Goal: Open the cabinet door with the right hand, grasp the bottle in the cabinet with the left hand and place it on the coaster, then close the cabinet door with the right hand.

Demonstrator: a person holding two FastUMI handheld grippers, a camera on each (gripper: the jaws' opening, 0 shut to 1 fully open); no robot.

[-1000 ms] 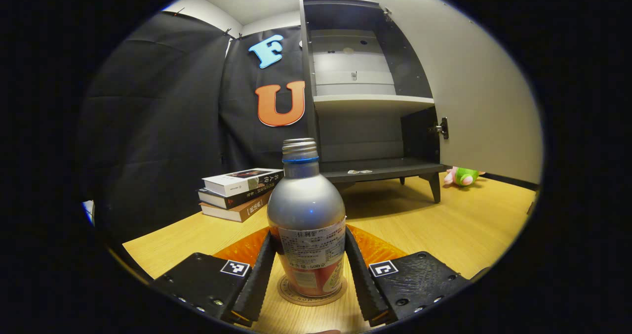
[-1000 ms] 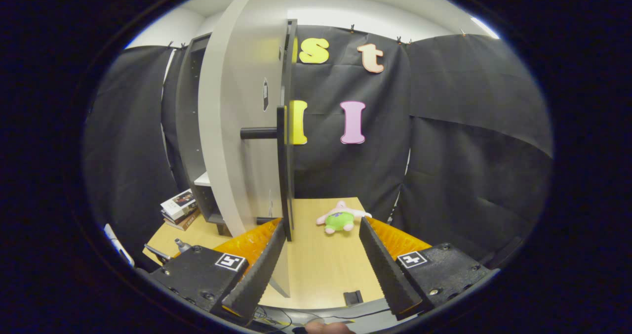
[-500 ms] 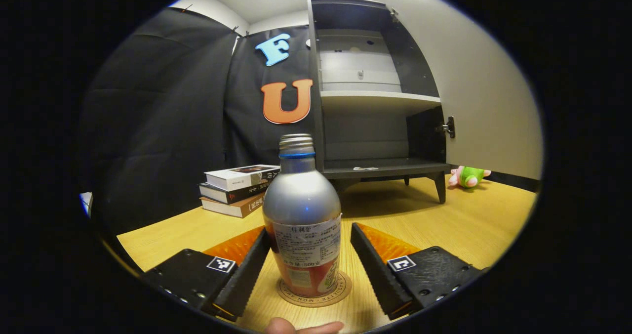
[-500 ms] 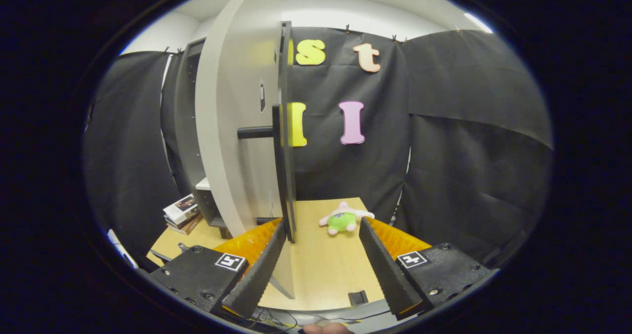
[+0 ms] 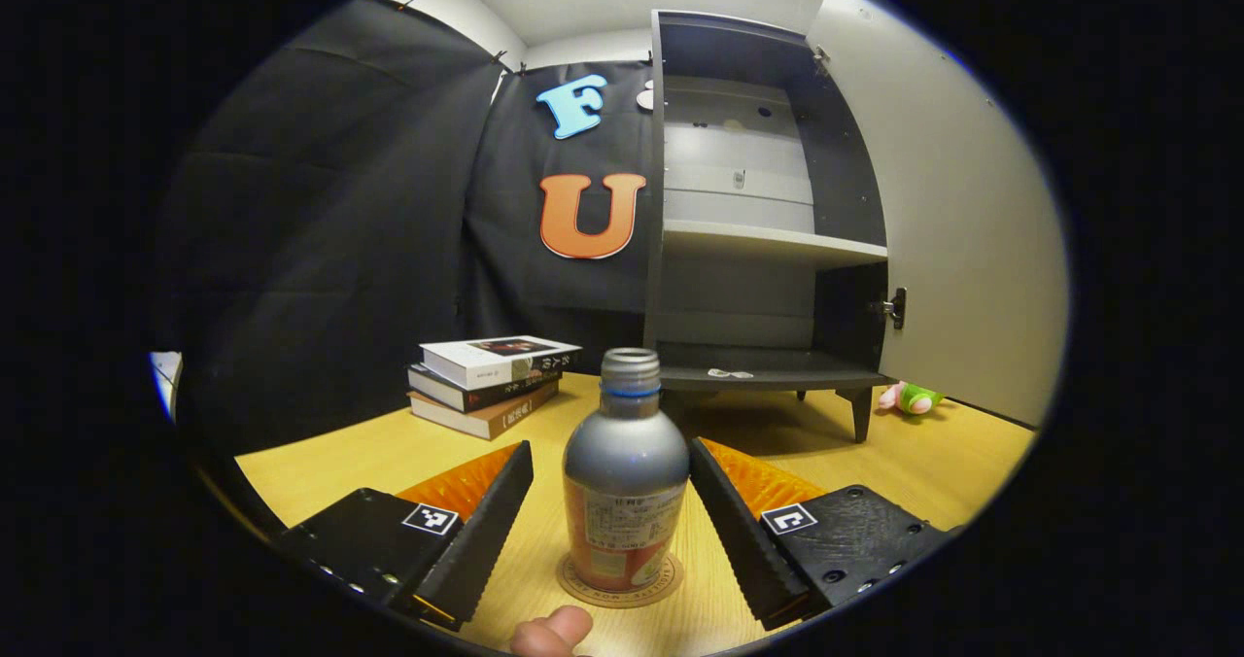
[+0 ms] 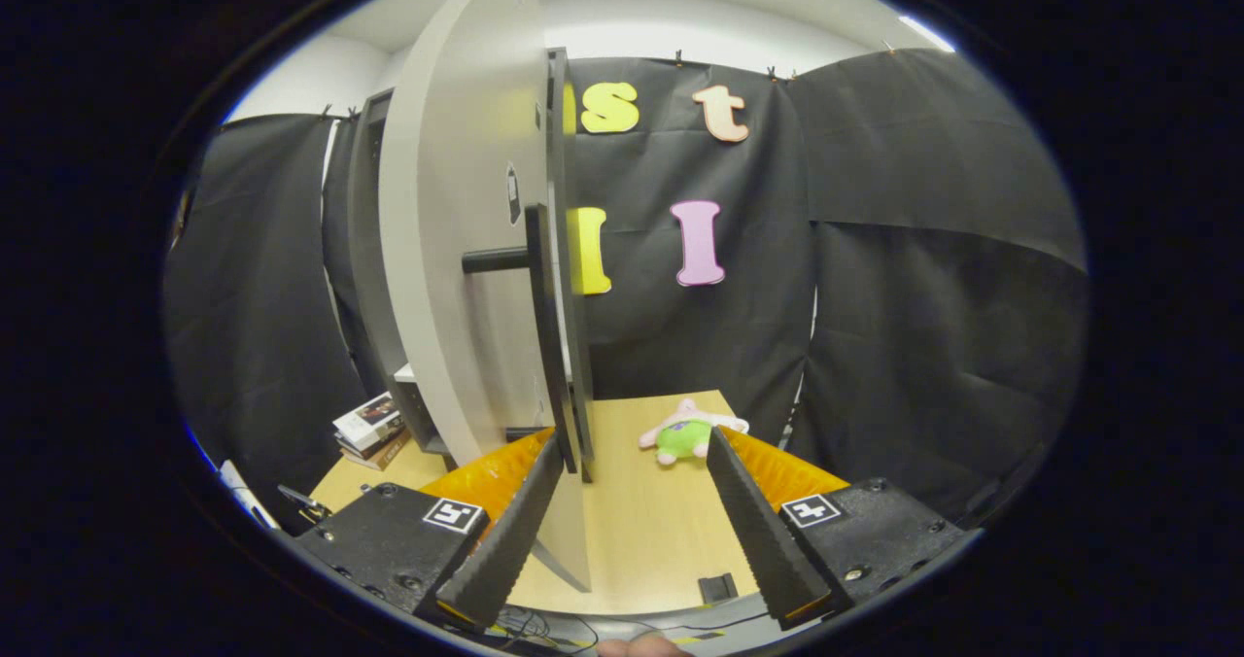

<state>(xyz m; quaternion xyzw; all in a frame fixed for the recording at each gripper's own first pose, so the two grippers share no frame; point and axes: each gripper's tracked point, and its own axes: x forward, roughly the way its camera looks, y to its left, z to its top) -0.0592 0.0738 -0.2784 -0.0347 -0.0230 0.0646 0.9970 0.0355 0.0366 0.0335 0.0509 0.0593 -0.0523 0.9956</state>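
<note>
**Bottle is down on the coaster; only the door is left**

You have the bottle [image 5: 626, 487] standing upright on the coaster [image 5: 620, 579], on the bench [image 5: 914, 453] in front of the cabinet [image 5: 758, 229]. Judging from that, opening and placing are done. The cabinet door [image 6: 457, 249] stands wide open, so closing it is what remains.

Your left gripper [image 5: 612, 526] sits low over the bench, level, pointing toward the cabinet. Its jaws are spread apart with the bottle between them, a clear gap on each side, so they hold nothing. A fingertip [image 5: 549, 630] shows at the bottom edge of the left gripper view.

Your right gripper [image 6: 632, 511] is held level, facing the door's free edge nearly end-on, with the bar handle [image 6: 501, 259] higher up. Its jaws are wide open and empty, the door's lower edge lying just by the left finger. A plush toy [image 6: 692, 433] lies on the bench beyond.
</note>
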